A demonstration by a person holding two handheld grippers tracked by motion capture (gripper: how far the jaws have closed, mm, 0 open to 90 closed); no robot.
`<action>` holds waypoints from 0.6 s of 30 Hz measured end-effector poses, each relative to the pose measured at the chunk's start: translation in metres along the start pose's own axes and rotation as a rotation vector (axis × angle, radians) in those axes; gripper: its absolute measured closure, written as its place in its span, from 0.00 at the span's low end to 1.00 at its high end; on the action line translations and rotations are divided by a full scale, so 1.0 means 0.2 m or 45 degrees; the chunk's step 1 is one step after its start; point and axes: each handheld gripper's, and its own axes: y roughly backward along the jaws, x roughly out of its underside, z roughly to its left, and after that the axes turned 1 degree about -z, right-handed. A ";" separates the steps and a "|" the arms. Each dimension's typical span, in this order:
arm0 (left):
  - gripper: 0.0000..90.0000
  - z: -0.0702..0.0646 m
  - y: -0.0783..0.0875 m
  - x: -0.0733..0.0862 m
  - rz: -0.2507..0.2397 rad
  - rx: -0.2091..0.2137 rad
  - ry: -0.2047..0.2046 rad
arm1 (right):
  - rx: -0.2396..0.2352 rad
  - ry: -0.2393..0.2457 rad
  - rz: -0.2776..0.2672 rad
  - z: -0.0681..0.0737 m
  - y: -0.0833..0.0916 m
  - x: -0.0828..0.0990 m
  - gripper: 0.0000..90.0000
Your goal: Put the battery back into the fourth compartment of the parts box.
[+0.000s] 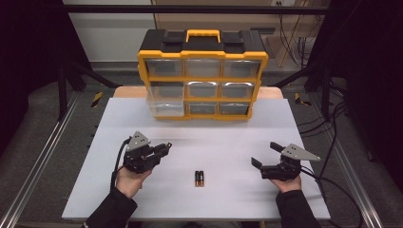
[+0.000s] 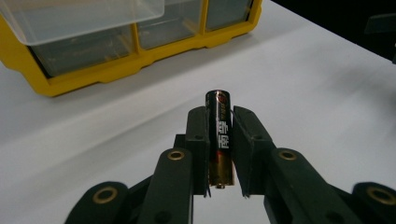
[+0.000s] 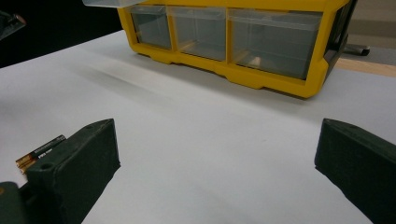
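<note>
My left gripper hovers over the left part of the white table and is shut on a black-and-gold AA battery. The battery stands lengthwise between the jaws, its top poking past the tips. Two more batteries lie side by side at the table's front middle; one of these batteries peeks out behind a jaw in the right gripper view. My right gripper is open above the right side of the table, nothing between its fingers.
A yellow-and-black organizer with clear drawers stands at the back of the table. Its middle-left drawer is pulled out toward me. Cables trail off both grippers, and metal rails run along both sides.
</note>
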 end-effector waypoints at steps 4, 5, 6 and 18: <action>0.85 0.02 0.03 -0.03 -0.026 0.009 0.000 | 0.005 0.001 0.005 0.00 0.00 0.00 0.00; 0.85 0.04 0.04 -0.06 -0.036 0.004 -0.005 | 0.006 0.007 0.006 0.00 0.00 0.00 0.00; 0.85 0.04 0.04 -0.07 -0.038 0.005 -0.007 | 0.006 0.006 0.009 0.00 0.00 0.00 0.00; 0.85 0.09 0.08 -0.19 -0.106 -0.004 -0.008 | 0.007 0.004 0.007 0.00 0.00 0.00 0.00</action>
